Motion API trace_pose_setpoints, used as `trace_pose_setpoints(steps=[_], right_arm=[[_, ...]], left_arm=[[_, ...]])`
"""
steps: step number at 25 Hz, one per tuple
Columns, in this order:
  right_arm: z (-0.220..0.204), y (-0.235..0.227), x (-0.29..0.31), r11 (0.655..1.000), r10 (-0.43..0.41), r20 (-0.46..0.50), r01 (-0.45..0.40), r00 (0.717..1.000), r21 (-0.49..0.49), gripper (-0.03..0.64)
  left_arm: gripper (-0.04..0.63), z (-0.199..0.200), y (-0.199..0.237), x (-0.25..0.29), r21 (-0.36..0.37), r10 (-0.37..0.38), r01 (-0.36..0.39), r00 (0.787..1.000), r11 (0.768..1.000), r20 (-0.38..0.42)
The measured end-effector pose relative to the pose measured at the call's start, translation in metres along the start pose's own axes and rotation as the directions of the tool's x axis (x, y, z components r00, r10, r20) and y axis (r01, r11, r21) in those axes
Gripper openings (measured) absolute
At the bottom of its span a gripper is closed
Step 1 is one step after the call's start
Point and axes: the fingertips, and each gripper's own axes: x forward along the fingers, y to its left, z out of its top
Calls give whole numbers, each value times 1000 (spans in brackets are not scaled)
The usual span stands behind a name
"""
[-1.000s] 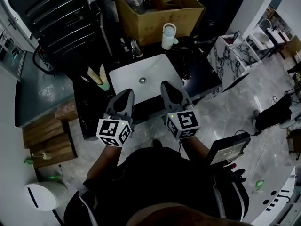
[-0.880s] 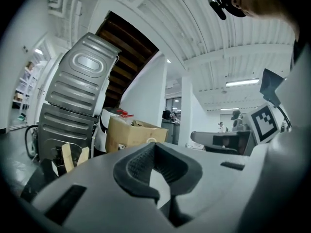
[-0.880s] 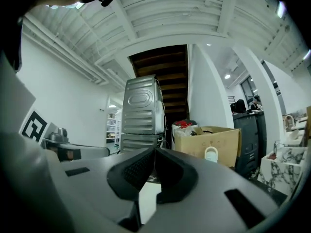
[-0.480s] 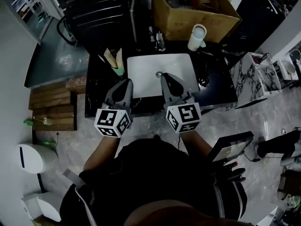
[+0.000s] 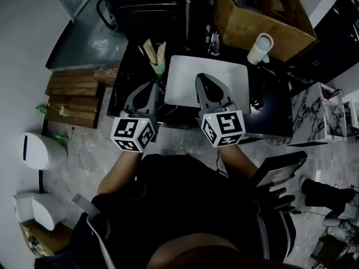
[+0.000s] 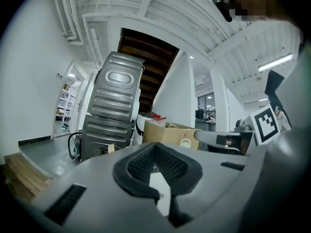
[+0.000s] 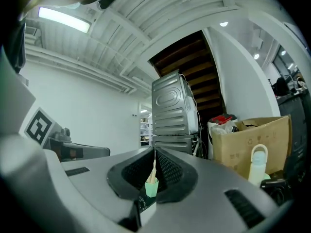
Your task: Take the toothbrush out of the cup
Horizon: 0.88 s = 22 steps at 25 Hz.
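Observation:
A small green cup [image 5: 159, 68] stands on the black counter [image 5: 130, 72] left of the white basin, with pale toothbrush handles [image 5: 150, 50] sticking up out of it. My left gripper [image 5: 152, 87] is shut and empty, just in front of the cup and short of it. My right gripper [image 5: 203, 78] is also shut and empty, over the basin's front edge. In the right gripper view the cup [image 7: 151, 189] and a toothbrush [image 7: 154, 171] show far off through the slit between the jaws. In the left gripper view the left gripper [image 6: 156, 159] holds nothing.
The white basin [image 5: 230, 74] fills the counter's middle, with a faucet [image 5: 212, 38] behind it. A white bottle [image 5: 261, 48] and a cardboard box [image 5: 263, 15] stand at the back right. A dark metal appliance [image 5: 151, 4] is behind the cup, and wooden planks [image 5: 76, 94] lie at the left.
The view has swung, so the counter and cup slid rightward and up in the picture. The cup now lies just ahead of the left gripper. Both grippers stayed shut and empty.

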Motion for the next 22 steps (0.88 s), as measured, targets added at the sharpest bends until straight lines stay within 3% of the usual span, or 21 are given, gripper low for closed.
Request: trace_pose_setpoints(steps=[3, 6, 11, 15, 18, 22], right_arm=[[0, 6, 10, 999, 36, 5, -36, 999, 6, 25], [-1, 15, 22, 997, 74, 11, -74, 997, 13, 26], [-9, 30, 54, 994, 105, -8, -105, 994, 16, 26], [-20, 40, 83, 994, 108, -38, -108, 993, 8, 29], [-33, 45, 105, 994, 108, -73, -107, 992, 11, 101], [-51, 41, 136, 997, 76, -108, -76, 991, 9, 109]], left_arm=[[5, 8, 4, -6, -35, 8, -8, 1000, 999, 8], [5, 16, 7, -11, 7, 22, -22, 999, 1000, 31], [5, 8, 42, -11, -14, 77, -77, 997, 997, 17], [5, 10, 68, -6, -29, 67, -66, 998, 997, 23], [5, 13, 87, 0, -20, 60, -59, 998, 998, 29], [5, 17, 108, 12, 38, 49, -51, 997, 998, 53]])
